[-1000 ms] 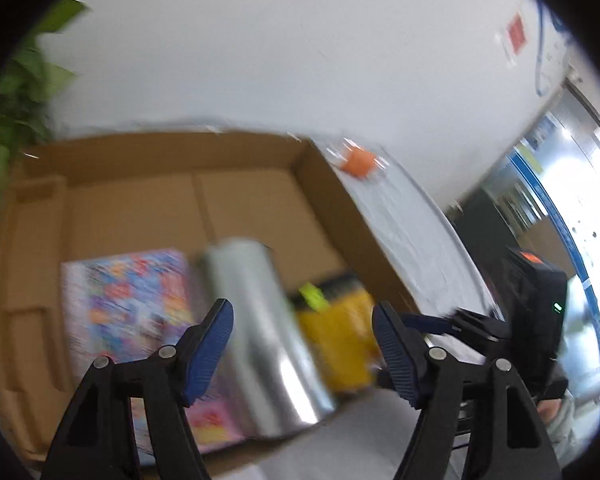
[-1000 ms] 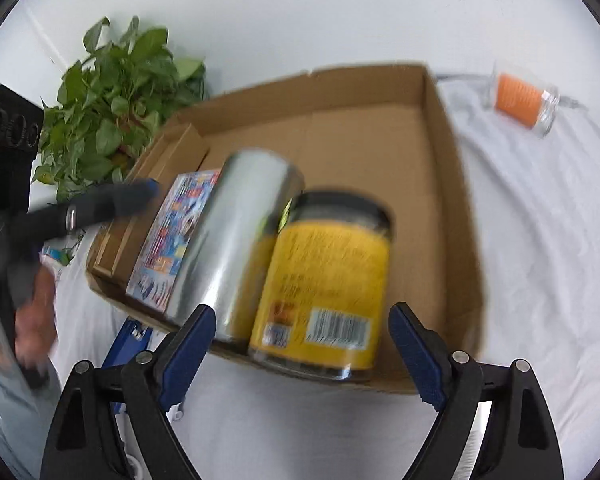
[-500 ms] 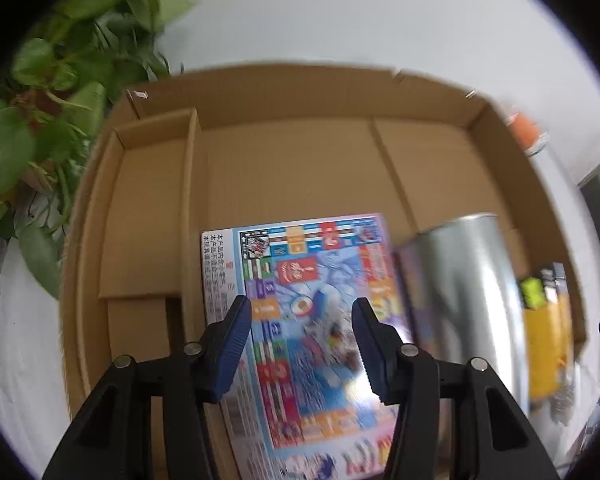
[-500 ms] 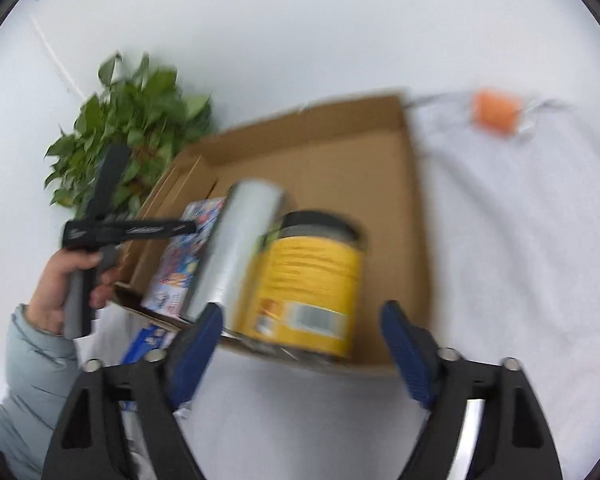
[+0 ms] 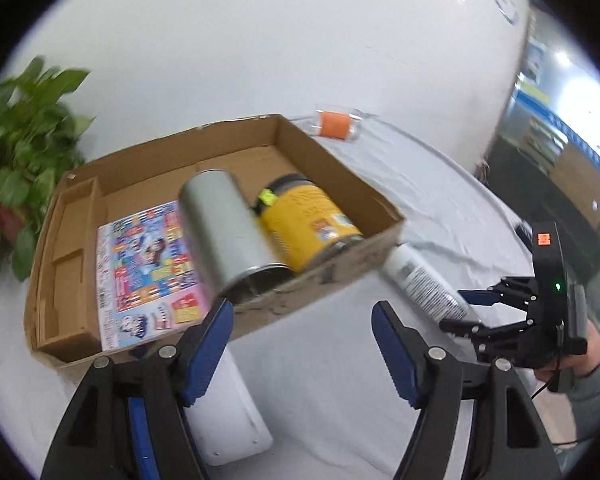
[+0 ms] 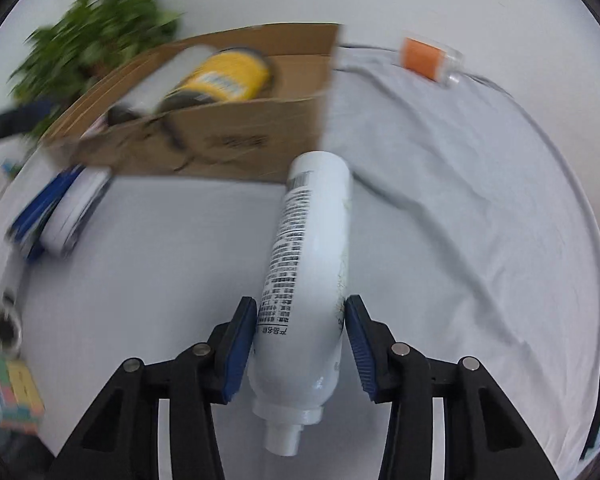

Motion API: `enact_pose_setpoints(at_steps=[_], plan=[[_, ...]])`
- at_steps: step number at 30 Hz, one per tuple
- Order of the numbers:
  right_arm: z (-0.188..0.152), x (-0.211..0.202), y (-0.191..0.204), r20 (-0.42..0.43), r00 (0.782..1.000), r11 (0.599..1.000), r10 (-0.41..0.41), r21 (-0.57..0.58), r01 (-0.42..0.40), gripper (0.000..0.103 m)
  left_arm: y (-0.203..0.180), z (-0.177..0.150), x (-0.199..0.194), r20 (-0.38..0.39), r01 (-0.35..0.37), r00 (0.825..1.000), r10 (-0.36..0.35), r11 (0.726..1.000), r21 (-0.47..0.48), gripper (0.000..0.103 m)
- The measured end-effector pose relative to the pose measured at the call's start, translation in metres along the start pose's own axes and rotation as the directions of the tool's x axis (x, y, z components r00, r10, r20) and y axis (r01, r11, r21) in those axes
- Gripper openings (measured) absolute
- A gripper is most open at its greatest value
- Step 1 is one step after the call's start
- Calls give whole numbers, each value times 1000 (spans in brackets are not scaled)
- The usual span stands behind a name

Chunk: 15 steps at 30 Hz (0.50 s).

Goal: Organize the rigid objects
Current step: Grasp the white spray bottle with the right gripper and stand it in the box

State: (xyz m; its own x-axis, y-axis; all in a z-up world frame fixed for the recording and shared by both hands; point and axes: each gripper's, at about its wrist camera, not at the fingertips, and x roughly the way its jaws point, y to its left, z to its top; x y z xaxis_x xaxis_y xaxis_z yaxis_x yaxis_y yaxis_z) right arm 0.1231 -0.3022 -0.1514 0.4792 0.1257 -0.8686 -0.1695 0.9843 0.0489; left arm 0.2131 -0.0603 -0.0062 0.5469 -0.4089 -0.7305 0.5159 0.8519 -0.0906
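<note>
Beside the cardboard box (image 6: 236,140), right gripper (image 6: 300,344) closing around white bottle (image 6: 312,264).

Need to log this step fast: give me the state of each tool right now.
Left tool: open and opening, nothing between its pads.
Right tool: closing around the white bottle lying on the cloth; pads look in contact with its sides.

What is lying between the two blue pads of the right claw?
A white bottle lies on its side between them, neck toward the camera; the right claw is closing on it. The right wrist view shows this.
</note>
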Motion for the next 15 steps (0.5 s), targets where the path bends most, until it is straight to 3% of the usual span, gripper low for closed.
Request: enact_pose_setpoints(at_steps=[2, 5, 7, 8, 10, 12, 14, 15], plan=[[-15, -7, 20, 3, 995, 987, 104, -127, -103, 44, -24, 2, 2, -22, 35, 999, -34, 998, 48, 71], [-42, -21, 41, -6, 971, 905, 237, -363, -223, 44, -43, -1, 19, -78, 122, 990, -114, 988, 97, 71], [-53, -28, 41, -21, 970, 867, 240, -444, -224, 44, -60, -4, 38, -132, 172, 979, -155, 977, 125, 71], [-56, -31, 37, -22, 975, 860, 223, -466, -207, 50, -70, -6, 50, -168, 210, 968, -186, 967, 143, 71], [-59, -37, 23, -13, 984, 869, 176, -468, -161, 57, -81, -12, 73, -227, 277, 945, -236, 946, 169, 67], [-58, -44, -2, 17, 994, 908, 109, -410, -92, 61, -93, -21, 93, -307, 314, 917, -253, 934, 168, 52], [-57, -47, -26, 20, 999, 962, 42, -273, -35, 61, -101, -32, 99, -364, 366, 884, -294, 919, 148, 50], [-58, -48, -37, 5, 1000, 980, 28, -195, -26, 61, -102, -34, 95, -356, 394, 874, -329, 910, 126, 50]])
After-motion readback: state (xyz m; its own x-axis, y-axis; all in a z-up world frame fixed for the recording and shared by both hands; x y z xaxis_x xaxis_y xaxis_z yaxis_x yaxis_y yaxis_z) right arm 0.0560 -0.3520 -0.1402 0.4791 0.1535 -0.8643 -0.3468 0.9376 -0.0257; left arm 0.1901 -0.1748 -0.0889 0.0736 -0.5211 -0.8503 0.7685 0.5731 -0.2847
